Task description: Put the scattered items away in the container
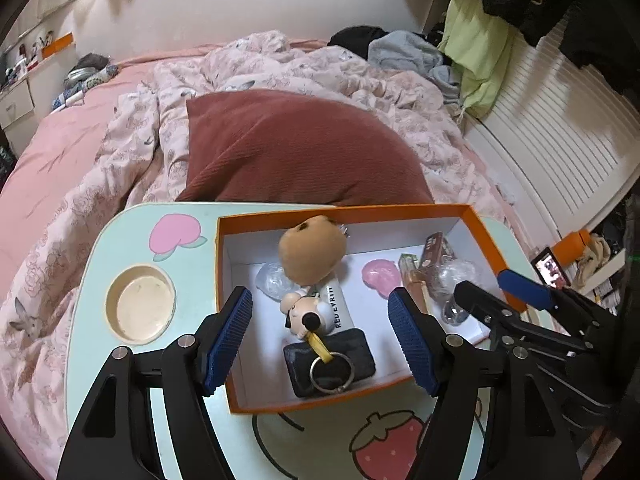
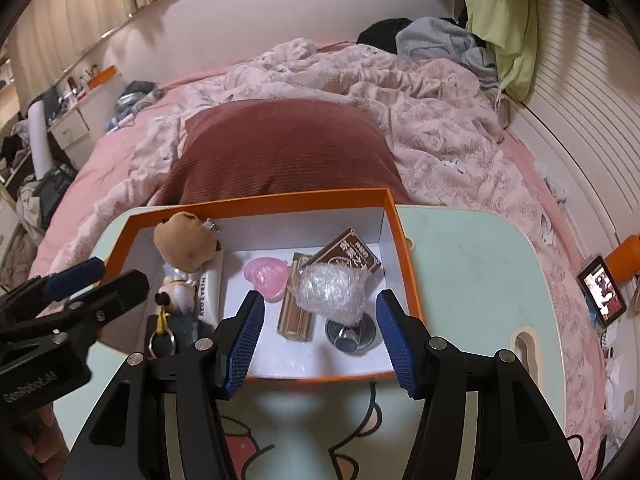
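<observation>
Tools, left [image 1: 320, 336] and right [image 2: 318, 340], both tilted downward over orange box [image 2: 404, 248], jaws apart, nothing gripped.

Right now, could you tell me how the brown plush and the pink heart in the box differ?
The brown plush is round, fuzzy and bulky, leaning in the left back corner of the box; the pink heart is flat, glossy and lies on the floor near the middle. The plush is plainly larger and rests on other items; the heart lies on the bare floor. Both are inside the box, untouched by either gripper.
</observation>
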Demonstrator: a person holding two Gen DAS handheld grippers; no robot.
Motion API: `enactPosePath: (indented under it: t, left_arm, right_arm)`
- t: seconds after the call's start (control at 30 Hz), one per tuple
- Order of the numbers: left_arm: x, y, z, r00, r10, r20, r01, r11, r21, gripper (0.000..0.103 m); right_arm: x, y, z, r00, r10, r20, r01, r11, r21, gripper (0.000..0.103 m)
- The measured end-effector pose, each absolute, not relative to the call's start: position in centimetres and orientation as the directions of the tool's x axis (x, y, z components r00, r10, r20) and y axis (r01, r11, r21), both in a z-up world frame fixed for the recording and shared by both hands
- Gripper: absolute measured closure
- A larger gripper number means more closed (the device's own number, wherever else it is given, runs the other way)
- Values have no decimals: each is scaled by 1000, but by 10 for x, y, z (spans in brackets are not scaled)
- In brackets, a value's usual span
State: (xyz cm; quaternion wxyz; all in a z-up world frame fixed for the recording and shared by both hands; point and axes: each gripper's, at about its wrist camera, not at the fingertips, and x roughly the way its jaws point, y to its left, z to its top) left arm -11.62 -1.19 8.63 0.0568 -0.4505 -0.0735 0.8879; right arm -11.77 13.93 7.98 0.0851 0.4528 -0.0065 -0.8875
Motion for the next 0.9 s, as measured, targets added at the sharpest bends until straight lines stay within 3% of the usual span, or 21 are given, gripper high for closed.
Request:
enactPosePath:
  t: [0.3, 0.43, 0.9]
  left_arm:
    - [-44, 13, 101, -648, 154, -746, -102, -988, -116, 32]
    - [-16, 22, 83, -618, 199, -761, -132, -980, -150, 28]
    - [7, 22, 15, -545, 67, -836, -30, -998, -61, 28]
  right_arm:
    - [-50, 151, 87, -594, -179, -784, 156, -982, 106, 45]
    - [-17, 153, 77, -602, -167, -781, 164, -983, 83, 43]
    - [12, 161, 27, -522, -129, -843, 115, -990, 80, 40]
